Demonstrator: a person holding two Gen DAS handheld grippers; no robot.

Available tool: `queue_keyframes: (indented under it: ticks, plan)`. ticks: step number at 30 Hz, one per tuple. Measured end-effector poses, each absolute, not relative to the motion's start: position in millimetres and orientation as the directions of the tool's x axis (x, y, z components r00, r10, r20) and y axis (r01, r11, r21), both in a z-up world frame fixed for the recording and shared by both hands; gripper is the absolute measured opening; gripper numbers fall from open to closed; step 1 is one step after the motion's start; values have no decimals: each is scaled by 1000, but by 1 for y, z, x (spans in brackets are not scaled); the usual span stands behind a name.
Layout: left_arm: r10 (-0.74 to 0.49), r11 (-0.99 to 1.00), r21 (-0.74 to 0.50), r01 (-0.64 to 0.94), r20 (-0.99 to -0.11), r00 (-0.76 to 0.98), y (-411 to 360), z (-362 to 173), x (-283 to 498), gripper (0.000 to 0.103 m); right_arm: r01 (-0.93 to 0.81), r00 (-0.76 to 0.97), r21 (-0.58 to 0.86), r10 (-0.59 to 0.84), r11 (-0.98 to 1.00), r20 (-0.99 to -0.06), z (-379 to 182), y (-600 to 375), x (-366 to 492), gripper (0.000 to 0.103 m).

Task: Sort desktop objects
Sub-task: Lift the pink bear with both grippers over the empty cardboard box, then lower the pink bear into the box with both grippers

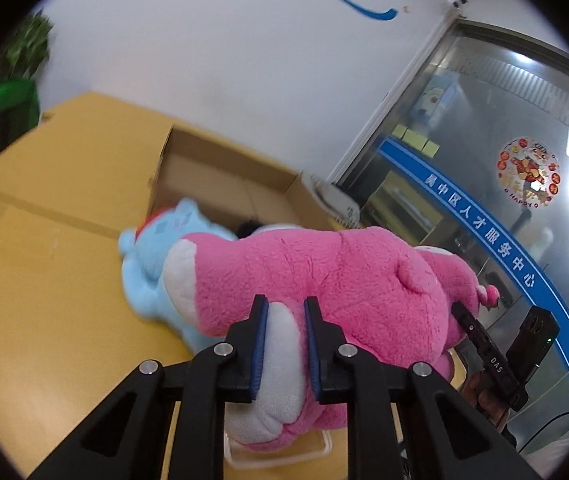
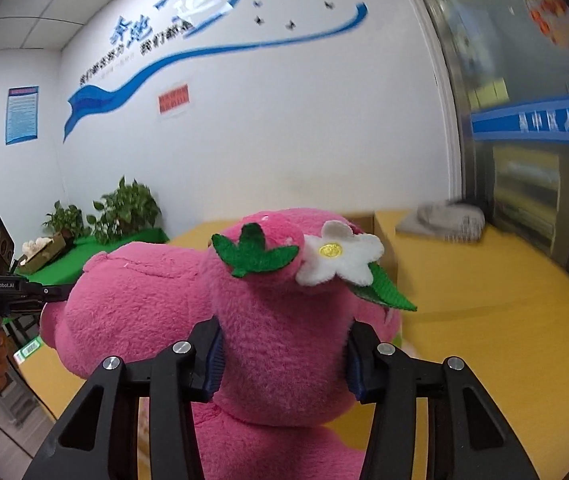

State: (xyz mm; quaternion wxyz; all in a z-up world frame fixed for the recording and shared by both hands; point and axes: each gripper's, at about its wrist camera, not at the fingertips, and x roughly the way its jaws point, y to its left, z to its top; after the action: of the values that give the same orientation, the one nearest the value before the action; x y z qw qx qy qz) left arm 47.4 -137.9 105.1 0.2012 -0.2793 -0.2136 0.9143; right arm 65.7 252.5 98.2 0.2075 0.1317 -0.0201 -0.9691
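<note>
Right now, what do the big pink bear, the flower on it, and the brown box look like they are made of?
The pink bear looks like soft plush: fuzzy, matte pile all over. The flower looks like flat felt, with clean-cut white petals and a shiny yellow middle, maybe a button. The brown box looks like plain cardboard: dull tan walls and folded flaps.

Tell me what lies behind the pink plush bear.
Behind the pink plush bear lies a blue plush toy, partly covered by it, then an open cardboard box whose contents are mostly hidden.
</note>
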Motion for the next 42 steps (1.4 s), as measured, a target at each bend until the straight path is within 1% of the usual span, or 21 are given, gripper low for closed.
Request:
queue_keyframes:
  ticks: [6, 9, 10, 11, 14, 17, 21, 24, 25, 27, 28, 30, 31, 32, 33, 34, 36, 37, 38, 41, 42]
  plan:
    - [451, -869, -391, -304, -369, -813, -142, 186, -40, 17, 419, -898, 51, -422, -906, -123, 169, 228, -17, 52]
    - [433, -886, -344, -311, -373, -821, -144, 219, -107, 16, 431, -894, 56, -434, -901, -113, 197, 209, -85, 52]
    - [432, -887, -339, -312, -378, -819, -145, 225, -130, 13, 431, -893, 52, -434, -901, -116, 203, 202, -111, 52]
    - [432, -889, -335, -313, -383, -816, -146, 231, -152, 0, 431, -893, 46, -434, -901, -121, 207, 195, -140, 52]
    - [444, -887, -334, -319, -426, -788, -138, 237, -234, 0, 434, -889, 13, -431, -901, -153, 210, 173, -219, 52]
    - [419, -904, -315, -289, -515, -748, -115, 211, -315, 0, 419, -891, -58, -398, -906, -218, 189, 142, -288, 52]
    - [415, -905, -360, -227, -629, -658, -108, 138, -388, 0, 342, -854, -52, -288, -938, -433, 121, 118, -383, 49]
    - [416, -907, -370, -204, -702, -578, -107, 95, -398, 0, 276, -785, -4, -223, -961, -578, 81, 133, -421, 49]
    - [416, -907, -371, -198, -725, -549, -107, 82, -400, 0, 273, -748, 27, -231, -962, -622, 72, 140, -425, 50]
    - [414, -909, -372, -185, -767, -491, -106, 56, -402, 3, 270, -692, 58, -235, -961, -682, 61, 149, -426, 62]
    - [412, -910, -373, -178, -782, -467, -108, 46, -402, 9, 273, -667, 69, -240, -960, -705, 56, 151, -424, 65]
    - [384, -923, -352, -153, -822, -421, -104, 26, -400, 25, 298, -626, 86, -263, -951, -734, 48, 159, -424, 76]
    - [375, -927, -348, -141, -837, -399, -102, 20, -402, 40, 316, -628, 88, -278, -945, -727, 48, 163, -426, 81]
    - [367, -930, -345, -126, -851, -374, -99, 14, -404, 54, 336, -634, 89, -295, -938, -715, 50, 165, -429, 98]
    - [357, -934, -341, -110, -867, -347, -97, 6, -405, 57, 346, -636, 94, -307, -934, -708, 50, 167, -434, 103]
    - [344, -939, -330, -99, -878, -334, -95, 2, -406, 58, 344, -637, 103, -313, -933, -705, 50, 169, -441, 103]
    - [316, -948, -307, -79, -892, -324, -89, -1, -408, 63, 358, -577, 130, -329, -924, -748, 39, 169, -461, 103]
    - [311, -950, -305, -71, -896, -316, -86, -2, -409, 72, 361, -545, 128, -320, -924, -775, 30, 170, -467, 103]
    - [313, -949, -308, -66, -898, -308, -83, -4, -411, 79, 366, -521, 116, -307, -923, -797, 20, 169, -473, 103]
    - [278, -960, -273, -59, -918, -283, -72, -6, -414, 84, 381, -492, 122, -313, -916, -813, 3, 167, -476, 102]
    - [277, -961, -272, -55, -922, -272, -71, -9, -415, 85, 384, -477, 138, -324, -913, -817, -2, 169, -477, 99]
